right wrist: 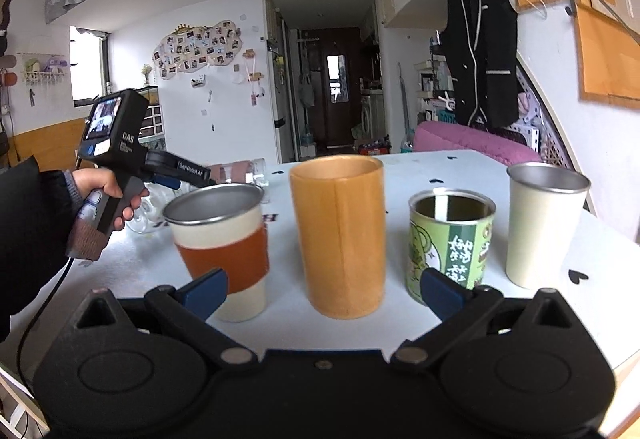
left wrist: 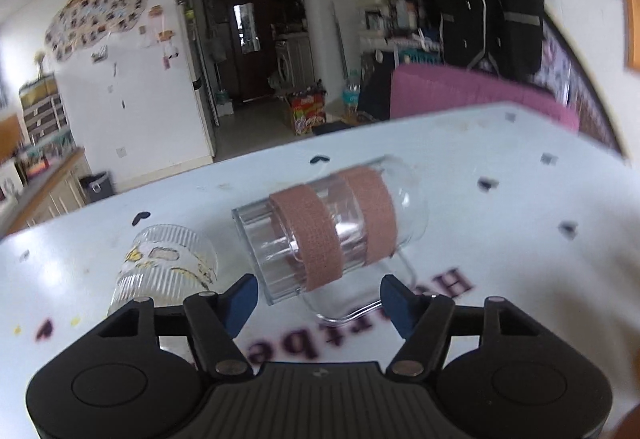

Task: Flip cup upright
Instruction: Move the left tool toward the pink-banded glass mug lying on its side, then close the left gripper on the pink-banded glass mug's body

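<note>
Progress: flip not yet done. Clear glass mug (left wrist: 332, 227) lies on its side on the white surface (left wrist: 500, 199), thick base toward the left, rim toward the far right, handle (left wrist: 360, 303) pressed flat against the surface on the near side. Two bands of tan tape (left wrist: 308, 235) wrap the body.

Left tool (left wrist: 320, 299) sits just short of the mug, fingers spread wide, one blue pad (left wrist: 240, 299) at each side of the mug's near flank. No contact visible; nothing is gripped. Judgement: approach stage, with grasp, lift and rotation all remaining.

Beside the mug's base a ribbed glass (left wrist: 168, 263) with a yellow print also lies tipped over; whether it touches the mug cannot be told from this blurred view.

Right tool (right wrist: 322, 289) is held low at the near edge, jaws wide apart and empty, facing a row of upright cups: steel cup with orange sleeve (right wrist: 220, 239), tan tumbler (right wrist: 340, 235), green printed can (right wrist: 450, 235), cream steel cup (right wrist: 544, 223). In the right wrist view the left hand (right wrist: 110, 195) grips its device; the mug is mostly hidden behind it.
</note>
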`<action>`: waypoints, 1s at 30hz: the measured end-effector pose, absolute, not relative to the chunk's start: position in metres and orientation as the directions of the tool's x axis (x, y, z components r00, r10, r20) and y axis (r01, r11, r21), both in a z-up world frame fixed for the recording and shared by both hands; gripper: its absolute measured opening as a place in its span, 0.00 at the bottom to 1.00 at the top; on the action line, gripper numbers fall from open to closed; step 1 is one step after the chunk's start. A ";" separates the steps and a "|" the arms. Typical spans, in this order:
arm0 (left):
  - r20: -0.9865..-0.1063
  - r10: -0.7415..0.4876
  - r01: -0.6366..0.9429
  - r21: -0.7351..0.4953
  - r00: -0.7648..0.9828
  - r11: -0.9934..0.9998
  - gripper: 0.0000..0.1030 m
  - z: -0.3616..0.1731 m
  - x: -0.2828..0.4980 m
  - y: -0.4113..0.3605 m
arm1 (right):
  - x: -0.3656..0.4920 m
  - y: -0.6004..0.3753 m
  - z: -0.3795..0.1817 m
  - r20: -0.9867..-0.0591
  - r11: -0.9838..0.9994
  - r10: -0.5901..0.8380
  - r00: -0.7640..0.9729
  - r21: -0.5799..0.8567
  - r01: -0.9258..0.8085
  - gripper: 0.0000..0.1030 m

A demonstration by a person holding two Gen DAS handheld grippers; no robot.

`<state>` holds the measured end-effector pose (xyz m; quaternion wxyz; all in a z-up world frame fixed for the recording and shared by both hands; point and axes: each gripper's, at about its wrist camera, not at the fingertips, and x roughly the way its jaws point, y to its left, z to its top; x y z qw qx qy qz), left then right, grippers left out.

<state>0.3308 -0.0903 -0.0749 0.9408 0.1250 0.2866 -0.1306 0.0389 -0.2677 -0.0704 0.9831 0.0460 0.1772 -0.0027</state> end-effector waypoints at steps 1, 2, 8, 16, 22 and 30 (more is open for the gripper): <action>-0.572 -0.160 0.314 0.181 0.804 0.932 0.66 -0.079 0.334 -0.092 | 0.041 -0.269 -0.071 -0.353 0.995 0.011 0.935 0.093 0.024 1.00; -0.574 -0.152 0.311 0.189 0.805 0.931 0.66 -0.083 0.337 -0.093 | 0.043 -0.270 -0.072 -0.357 0.995 0.011 0.934 0.096 0.025 1.00; -0.569 -0.113 0.297 0.242 0.815 0.923 0.67 -0.099 0.354 -0.097 | 0.051 -0.275 -0.079 -0.376 0.995 0.013 0.927 0.101 0.027 1.00; -0.585 -0.081 0.248 0.210 0.807 0.946 0.40 -0.103 0.356 -0.091 | 0.054 -0.277 -0.081 -0.391 0.994 0.001 0.920 0.103 0.043 1.00; -0.574 -0.083 0.231 0.191 0.815 0.954 0.36 -0.095 0.333 -0.086 | 0.054 -0.275 -0.079 -0.387 0.994 0.009 0.922 0.101 0.032 1.00; -0.576 -0.067 0.219 0.198 0.815 0.955 0.36 -0.096 0.310 -0.082 | 0.040 -0.270 -0.071 -0.357 0.995 0.026 0.934 0.095 0.009 1.00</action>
